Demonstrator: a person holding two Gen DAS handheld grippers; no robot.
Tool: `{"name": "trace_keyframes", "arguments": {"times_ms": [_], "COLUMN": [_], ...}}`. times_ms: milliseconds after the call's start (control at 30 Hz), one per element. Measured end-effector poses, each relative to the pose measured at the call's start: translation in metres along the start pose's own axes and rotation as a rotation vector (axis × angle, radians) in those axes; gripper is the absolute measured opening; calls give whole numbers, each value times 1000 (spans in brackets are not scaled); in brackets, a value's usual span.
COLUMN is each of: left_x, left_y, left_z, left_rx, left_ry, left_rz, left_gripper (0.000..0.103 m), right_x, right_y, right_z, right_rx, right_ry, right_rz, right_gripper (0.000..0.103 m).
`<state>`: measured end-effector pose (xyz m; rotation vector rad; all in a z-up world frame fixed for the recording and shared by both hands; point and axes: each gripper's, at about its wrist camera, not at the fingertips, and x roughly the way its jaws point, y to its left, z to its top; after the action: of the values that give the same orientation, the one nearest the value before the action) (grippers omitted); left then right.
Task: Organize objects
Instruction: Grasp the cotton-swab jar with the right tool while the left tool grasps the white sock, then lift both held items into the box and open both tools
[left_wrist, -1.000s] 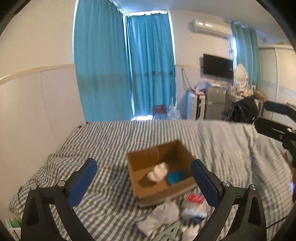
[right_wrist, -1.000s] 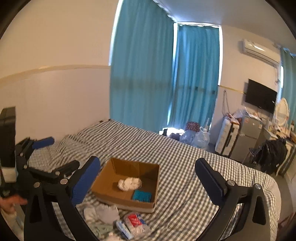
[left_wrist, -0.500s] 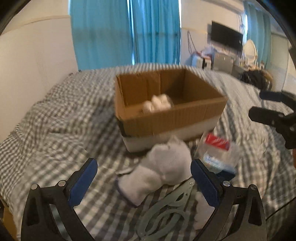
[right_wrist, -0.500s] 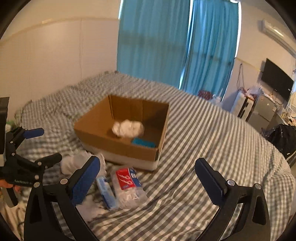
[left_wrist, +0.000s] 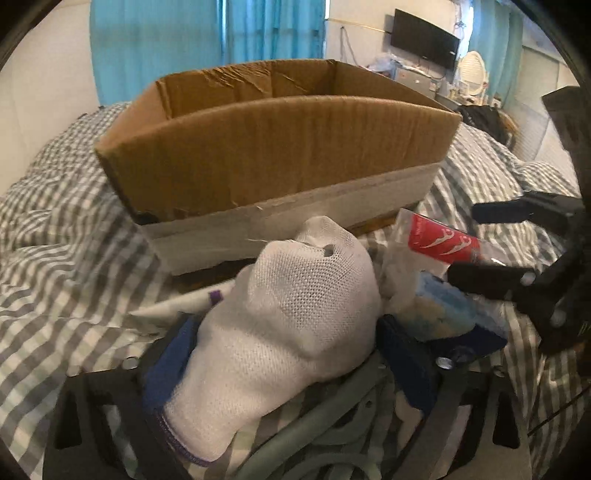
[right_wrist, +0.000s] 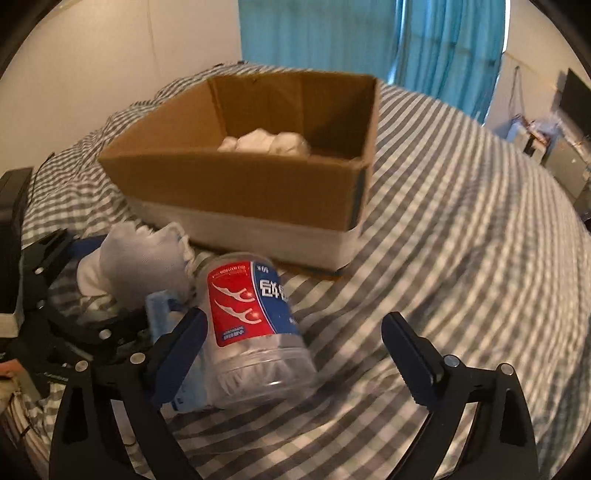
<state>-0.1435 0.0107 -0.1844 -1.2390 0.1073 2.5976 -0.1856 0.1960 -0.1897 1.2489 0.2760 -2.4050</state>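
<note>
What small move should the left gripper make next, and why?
Probably close the left gripper on the white sock: its blue pads already sit on either side of the sock, which lies on the bed just in front of the cardboard box.

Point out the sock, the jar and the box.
sock (left_wrist: 291, 314), left wrist view, on its knit middle.
jar (right_wrist: 251, 314), right wrist view, on its red-and-blue label.
box (right_wrist: 240, 188), right wrist view, on its brown front wall.

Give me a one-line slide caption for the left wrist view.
Left gripper straddles a white sock on the checked bedspread, in front of the cardboard box.
</note>
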Motion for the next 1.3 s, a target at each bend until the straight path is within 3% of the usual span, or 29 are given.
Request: {"name": "trace_keyframes", "arguments": {"times_ms": [133,233,333,400,633,900,1167,1300], "left_x": [-6,-12,-19,-24,-42,-56,-93,-121], "left_y": [-2,0,2,3,12,7,-6,-12], "left_z": [-3,-5,-5,-7,-12,-18,-8,-1], "left_rx": [28,26,28,26,-3,15,0,-34], "left_ry": [4,7,10,3,17,25,-65,-134], "left_rz": [-25,-25,-8,4,63,103,109,67], "left_gripper": [76,73,71,69,68,65,62,62], "right_x": [12,24,28,28,15,-23,-75,-101], "right_y": [12,17,17,21,42,52,53,53], "right_z": [-4,-8,-11,-14,-22,-20,-28,-28], "right_rx": [-35,-36,-17,-20,-91,-91,-35,-26], "right_ry": [48,94,115,116,103,31,-60,-107], "right_rz": [25,14,22,26,-76,-177,-169,-189], "right_gripper": [96,96,85,68,67,64,64,64]}}
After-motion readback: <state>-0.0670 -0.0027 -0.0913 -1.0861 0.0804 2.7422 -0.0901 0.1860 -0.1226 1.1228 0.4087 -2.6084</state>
